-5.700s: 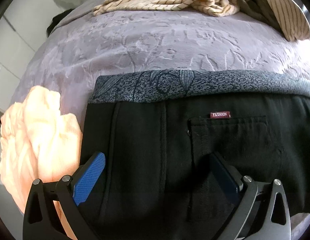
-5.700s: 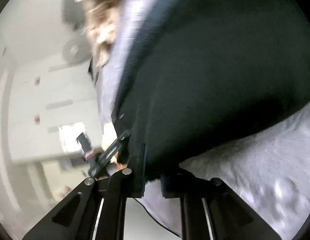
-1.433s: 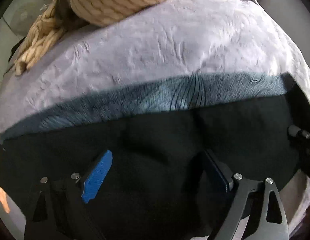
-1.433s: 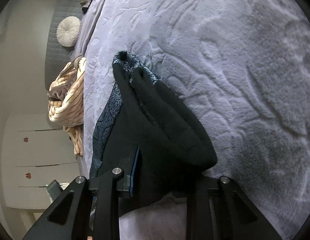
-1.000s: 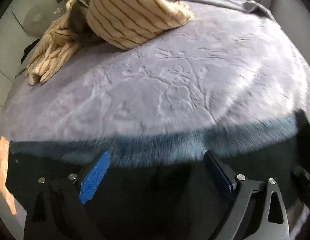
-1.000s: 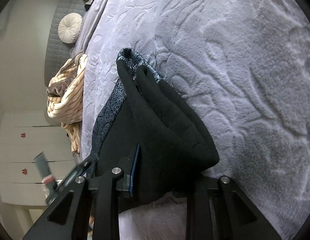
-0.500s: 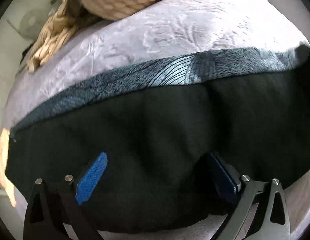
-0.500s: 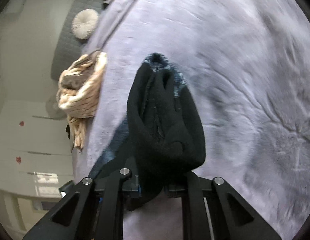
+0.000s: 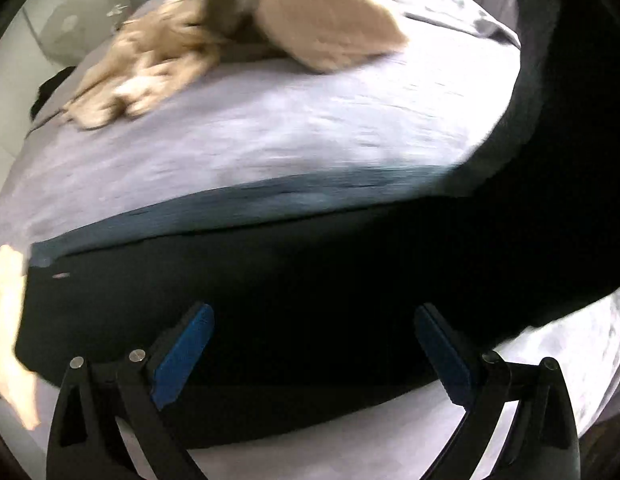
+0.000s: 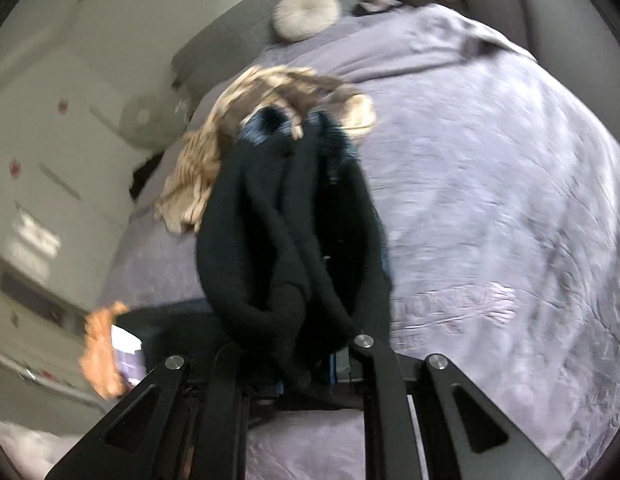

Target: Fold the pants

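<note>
Pants, black with a blue-grey patterned waistband, lie across the lilac bed, and in the last second or so their right-hand end has gone from lying low over the cover to being hoisted well clear of it. The right tongs are clamped on a thick bunch of the black cloth, which in the right wrist view now stands up in front of the camera in several rolled layers with the patterned band at the top; a moment earlier that same bunch sat down against the bedspread. In the left wrist view the raised end shows as a dark sweep climbing the right edge of the frame. The left tongs stand apart, blue pads wide on either side of the near part of the garment, hovering over it and gripping nothing, as they did in the earlier views. Both views are smeared by motion. Judging from this, the lift is the start of carrying one end over the other, with the left side serving as the anchor. A heap of striped beige clothing lies farther up the bed, well apart, and something peach-coloured sits at the left end of the pants.
</note>
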`<state>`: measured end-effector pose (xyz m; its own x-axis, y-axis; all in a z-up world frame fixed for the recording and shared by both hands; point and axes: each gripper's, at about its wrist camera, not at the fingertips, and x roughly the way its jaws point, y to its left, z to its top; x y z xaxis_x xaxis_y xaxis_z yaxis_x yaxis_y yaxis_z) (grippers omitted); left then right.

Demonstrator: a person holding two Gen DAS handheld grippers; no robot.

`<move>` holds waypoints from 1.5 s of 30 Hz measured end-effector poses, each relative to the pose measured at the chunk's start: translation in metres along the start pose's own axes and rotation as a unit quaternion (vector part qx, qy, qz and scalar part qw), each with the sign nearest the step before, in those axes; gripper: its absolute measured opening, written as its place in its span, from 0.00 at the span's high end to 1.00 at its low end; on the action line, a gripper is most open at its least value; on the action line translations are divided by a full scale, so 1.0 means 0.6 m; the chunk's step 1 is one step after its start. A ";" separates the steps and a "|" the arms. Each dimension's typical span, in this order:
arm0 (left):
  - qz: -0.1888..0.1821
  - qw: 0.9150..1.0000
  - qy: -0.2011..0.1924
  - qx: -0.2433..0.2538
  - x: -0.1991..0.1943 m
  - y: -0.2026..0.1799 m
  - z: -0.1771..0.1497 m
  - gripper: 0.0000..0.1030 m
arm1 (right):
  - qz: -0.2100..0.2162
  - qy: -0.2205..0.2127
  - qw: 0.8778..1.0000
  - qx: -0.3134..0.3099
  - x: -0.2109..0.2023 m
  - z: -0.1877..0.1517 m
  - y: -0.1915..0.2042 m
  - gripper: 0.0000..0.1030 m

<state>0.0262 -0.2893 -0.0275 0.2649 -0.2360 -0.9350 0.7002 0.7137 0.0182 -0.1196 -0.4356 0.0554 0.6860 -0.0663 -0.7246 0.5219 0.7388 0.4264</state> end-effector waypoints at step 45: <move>-0.095 0.991 0.089 -0.042 0.045 0.113 -0.013 0.52 | 0.099 0.190 0.912 0.350 0.217 -0.167 -0.035 0.93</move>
<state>0.0754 -0.2421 -0.0541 0.0070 -0.2572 -0.9663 0.6664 0.7217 -0.1873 -0.0922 -0.3926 -0.1019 0.6461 0.3573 -0.6744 0.6939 0.0928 0.7140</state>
